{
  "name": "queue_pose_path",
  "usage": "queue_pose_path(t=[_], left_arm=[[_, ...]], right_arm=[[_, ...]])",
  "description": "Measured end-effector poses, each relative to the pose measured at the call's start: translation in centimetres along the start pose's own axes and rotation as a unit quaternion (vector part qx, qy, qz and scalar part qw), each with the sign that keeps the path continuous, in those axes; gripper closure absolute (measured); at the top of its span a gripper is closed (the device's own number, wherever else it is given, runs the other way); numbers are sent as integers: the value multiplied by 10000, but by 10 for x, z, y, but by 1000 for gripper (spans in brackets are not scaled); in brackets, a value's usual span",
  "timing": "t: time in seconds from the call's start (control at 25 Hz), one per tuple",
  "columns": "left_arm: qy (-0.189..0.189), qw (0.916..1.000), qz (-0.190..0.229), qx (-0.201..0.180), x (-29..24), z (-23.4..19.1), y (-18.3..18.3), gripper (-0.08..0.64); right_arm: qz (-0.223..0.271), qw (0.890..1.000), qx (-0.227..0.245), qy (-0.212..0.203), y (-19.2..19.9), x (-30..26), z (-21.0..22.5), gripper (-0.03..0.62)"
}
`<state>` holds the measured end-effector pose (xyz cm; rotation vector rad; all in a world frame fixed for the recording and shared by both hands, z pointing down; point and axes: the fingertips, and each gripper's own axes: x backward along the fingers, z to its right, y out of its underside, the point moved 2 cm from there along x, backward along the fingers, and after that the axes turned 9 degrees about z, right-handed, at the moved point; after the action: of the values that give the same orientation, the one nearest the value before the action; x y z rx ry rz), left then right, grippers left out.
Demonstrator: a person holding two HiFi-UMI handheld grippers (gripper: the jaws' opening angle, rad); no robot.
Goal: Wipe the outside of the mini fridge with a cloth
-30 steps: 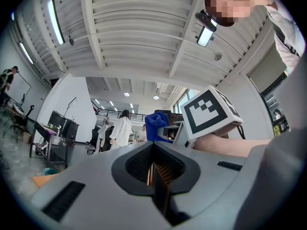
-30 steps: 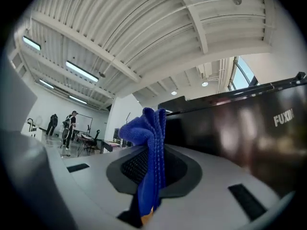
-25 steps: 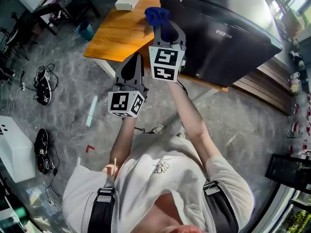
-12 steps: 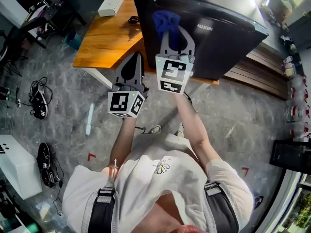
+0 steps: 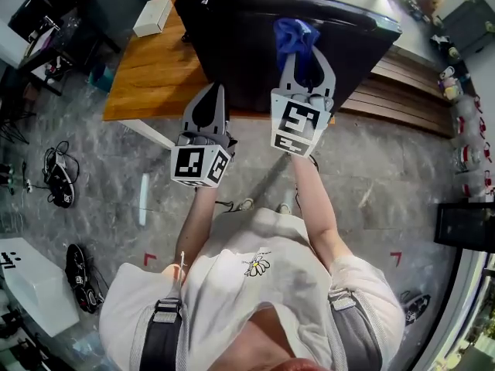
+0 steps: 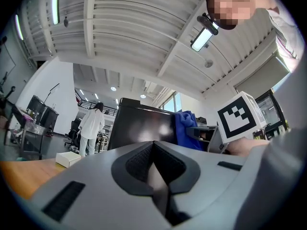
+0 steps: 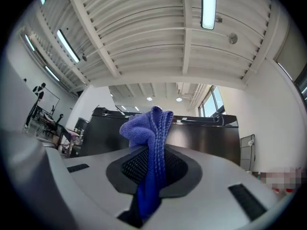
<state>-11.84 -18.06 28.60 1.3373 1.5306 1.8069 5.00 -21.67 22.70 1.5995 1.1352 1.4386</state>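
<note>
The black mini fridge (image 5: pixel 255 41) stands on a wooden table (image 5: pixel 143 76); its glossy front (image 6: pixel 139 126) faces me. My right gripper (image 5: pixel 300 39) is shut on a blue cloth (image 5: pixel 294 31), and the cloth (image 7: pixel 149 143) is bunched above the jaws right by the fridge front (image 7: pixel 201 133). Whether it touches the surface I cannot tell. My left gripper (image 5: pixel 210 99) is shut with nothing in it, lower and to the left, near the table's front edge. The cloth (image 6: pixel 184 128) also shows in the left gripper view.
A white box (image 5: pixel 152 15) lies on the table's far left. Cables and dark gear (image 5: pixel 58 172) are scattered on the grey floor. Wooden slats (image 5: pixel 402 103) run to the right of the table. A person in white (image 6: pixel 91 126) stands far off.
My right gripper with the cloth has moved from beside the fridge's left edge to the right, across its front. The left gripper has stayed low.
</note>
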Motion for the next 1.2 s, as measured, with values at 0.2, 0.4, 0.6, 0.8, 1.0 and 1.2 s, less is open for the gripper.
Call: queue_pose_path(t=[0.2, 0.4, 0.6, 0.8, 1.0, 1.2], left_arm=[[52, 10000, -6, 27, -5, 9, 2, 555], [115, 9999, 1, 28, -11, 19, 4, 555], [166, 9999, -9, 24, -15, 28, 5, 555], [191, 9998, -40, 13, -16, 36, 8, 555], [193, 9998, -58, 32, -17, 40, 9, 555], [228, 9997, -83, -6, -18, 43, 9, 555]], right_arm=[[-82, 9992, 171, 362, 5, 8, 41, 529], [-159, 9971, 312, 677, 11, 14, 78, 529], [-232, 9936, 425, 1020, 19, 20, 114, 529], [-308, 9908, 490, 1225, 26, 26, 140, 529], [-326, 9887, 545, 1355, 29, 30, 161, 530], [-363, 9873, 569, 1439, 31, 31, 170, 529]])
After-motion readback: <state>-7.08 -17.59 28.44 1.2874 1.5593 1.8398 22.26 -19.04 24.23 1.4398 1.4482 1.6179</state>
